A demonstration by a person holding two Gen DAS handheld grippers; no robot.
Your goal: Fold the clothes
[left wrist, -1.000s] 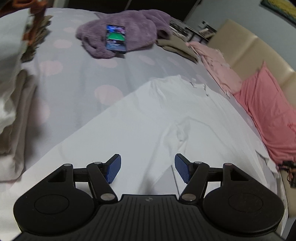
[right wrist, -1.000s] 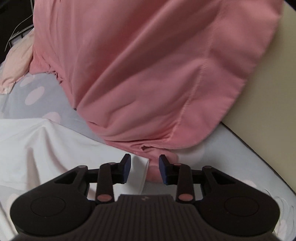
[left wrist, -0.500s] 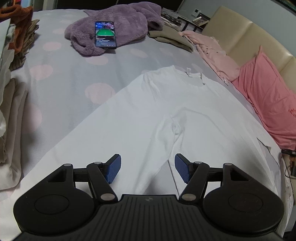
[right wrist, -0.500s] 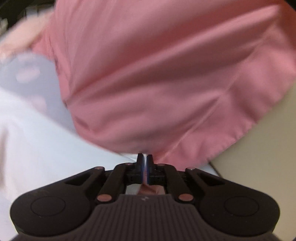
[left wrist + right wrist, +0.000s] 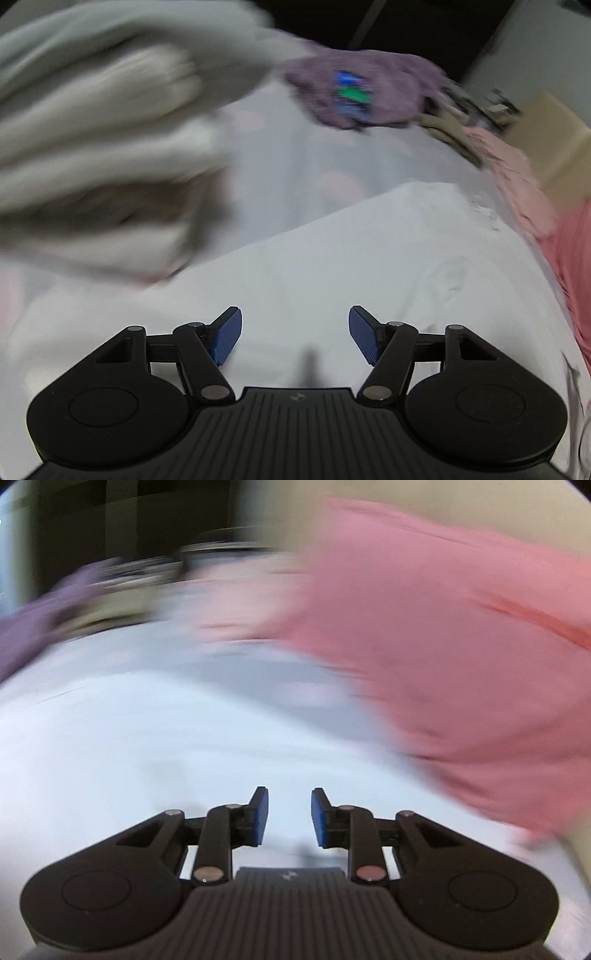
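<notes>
A white long-sleeved shirt (image 5: 369, 258) lies spread flat on the bed. My left gripper (image 5: 294, 334) hovers low over its near part, open and empty. In the right wrist view the same white shirt (image 5: 129, 746) fills the lower half. My right gripper (image 5: 286, 816) is over it, partly open with nothing between its blue pads. Both views are blurred by motion.
A stack of folded pale clothes (image 5: 96, 147) is close on the left. A purple fleece (image 5: 369, 88) with a lit phone (image 5: 351, 94) lies at the far end. A pink pillow (image 5: 461, 646) and pink garment (image 5: 517, 173) line the right side against a beige headboard (image 5: 554, 147).
My right gripper, shut half a second ago near the pillow, has opened and swung left over the white shirt. My left gripper has moved left toward the folded stack, still open.
</notes>
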